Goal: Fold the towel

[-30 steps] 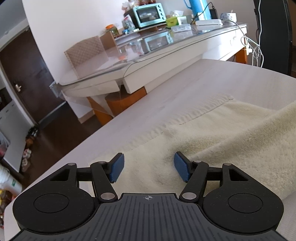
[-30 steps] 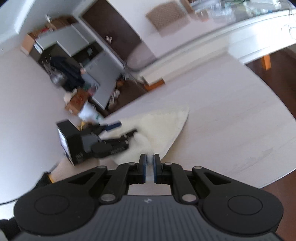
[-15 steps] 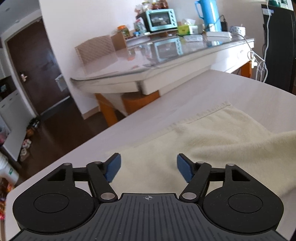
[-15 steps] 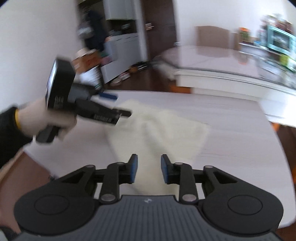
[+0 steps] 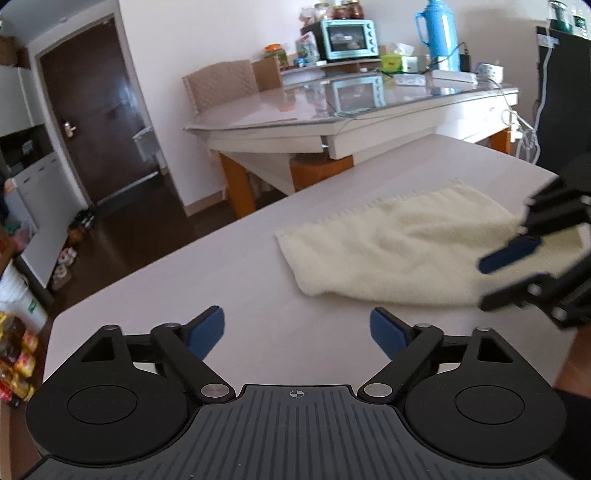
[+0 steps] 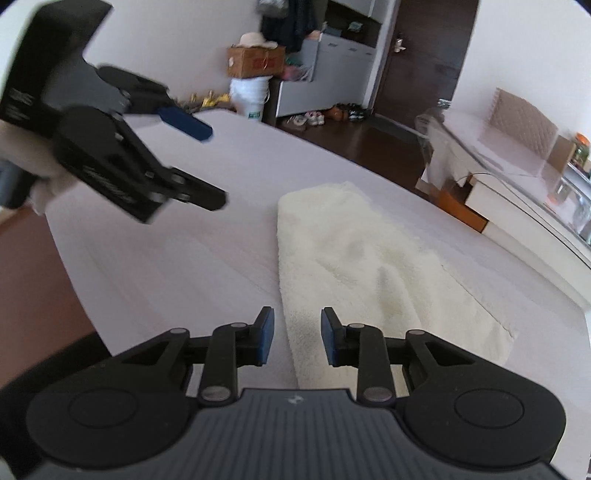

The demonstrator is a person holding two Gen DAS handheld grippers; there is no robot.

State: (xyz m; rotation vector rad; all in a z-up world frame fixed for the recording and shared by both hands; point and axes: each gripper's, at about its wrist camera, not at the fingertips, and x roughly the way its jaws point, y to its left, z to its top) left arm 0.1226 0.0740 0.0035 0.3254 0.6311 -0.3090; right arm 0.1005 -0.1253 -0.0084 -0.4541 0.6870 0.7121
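From your left wrist view, the right gripper (image 5: 517, 280) is smeared by motion and cut off at the right edge, and it covers the towel's (image 5: 388, 251) end well ahead and right of your jaws. From your right wrist view, the left gripper (image 6: 207, 162) is blurred too, its body cut by the left edge, and the towel's near end runs under your jaws out of sight. The jars (image 5: 340, 9) far ahead on the oven are too small to read.
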